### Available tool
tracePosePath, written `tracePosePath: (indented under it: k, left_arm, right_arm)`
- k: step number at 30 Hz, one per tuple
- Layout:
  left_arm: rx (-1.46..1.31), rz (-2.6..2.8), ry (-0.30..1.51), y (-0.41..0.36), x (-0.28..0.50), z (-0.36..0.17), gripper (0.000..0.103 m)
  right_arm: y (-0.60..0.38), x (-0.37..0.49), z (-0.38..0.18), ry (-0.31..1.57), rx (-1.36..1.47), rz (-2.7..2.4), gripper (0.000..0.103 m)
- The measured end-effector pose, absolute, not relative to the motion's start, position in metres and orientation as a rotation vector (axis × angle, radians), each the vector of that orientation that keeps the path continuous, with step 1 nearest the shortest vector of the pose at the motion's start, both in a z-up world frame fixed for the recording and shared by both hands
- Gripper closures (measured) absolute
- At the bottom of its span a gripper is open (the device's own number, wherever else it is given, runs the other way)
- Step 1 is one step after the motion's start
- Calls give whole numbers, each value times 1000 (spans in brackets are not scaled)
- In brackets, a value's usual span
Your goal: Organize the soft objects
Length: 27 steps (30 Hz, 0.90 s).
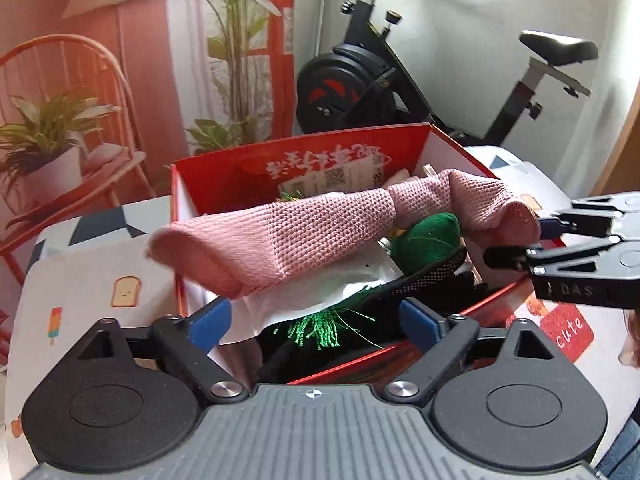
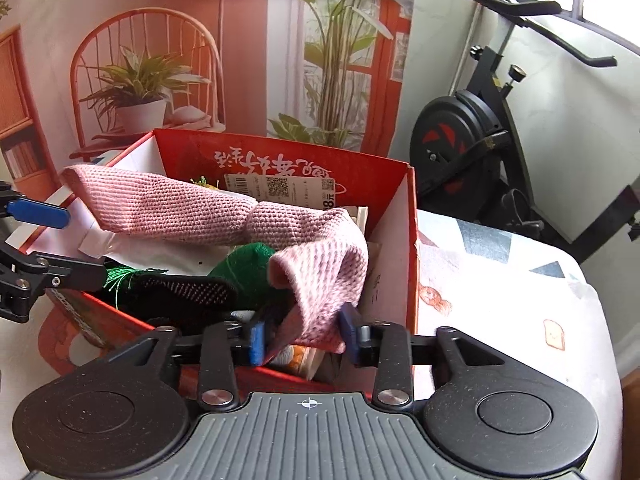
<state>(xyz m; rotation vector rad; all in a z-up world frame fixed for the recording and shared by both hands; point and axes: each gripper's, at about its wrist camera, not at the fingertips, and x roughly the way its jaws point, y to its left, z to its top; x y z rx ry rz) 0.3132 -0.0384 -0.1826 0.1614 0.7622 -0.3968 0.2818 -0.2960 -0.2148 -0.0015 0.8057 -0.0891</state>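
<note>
Left wrist: left gripper [image 1: 314,326] spread wide, holding nothing; pink knit cloth [image 1: 304,232] lies just ahead across the red box [image 1: 496,304]. Right gripper [image 1: 516,242] at the cloth's far end.

Right wrist: right gripper [image 2: 304,336] part open, cloth tail [image 2: 320,280] hanging between the pads, contact unclear. Printed surface [image 2: 500,280] free rightward.

Pink knitted cloth [image 1: 320,232], red box [image 1: 224,176] with white inside walls, green plush [image 1: 432,236], green tassel [image 1: 320,326], black mesh fabric [image 2: 188,290], blue gripper pads [image 1: 210,324].
</note>
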Motion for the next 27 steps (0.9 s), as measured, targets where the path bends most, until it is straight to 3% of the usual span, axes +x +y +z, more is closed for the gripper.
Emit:
tracePosePath:
  k: [1,3,10,27]
  left_arm:
    - [154,-388,758,-37,312,-181,6]
    - [133,-361,752,-35,309,-179,3]
    - [114,-301,696,-29,291,-169,0]
    - [32,-210,621,-3,245,-138,0]
  right_arm:
    - [-295,279,-213,799,1,-93,50]
    - [-292,274,-210,774,-11,-101,37]
    - [-283,252,-192,683,-16,-153,1]
    - [-268,202,-148,558,108,-219,0]
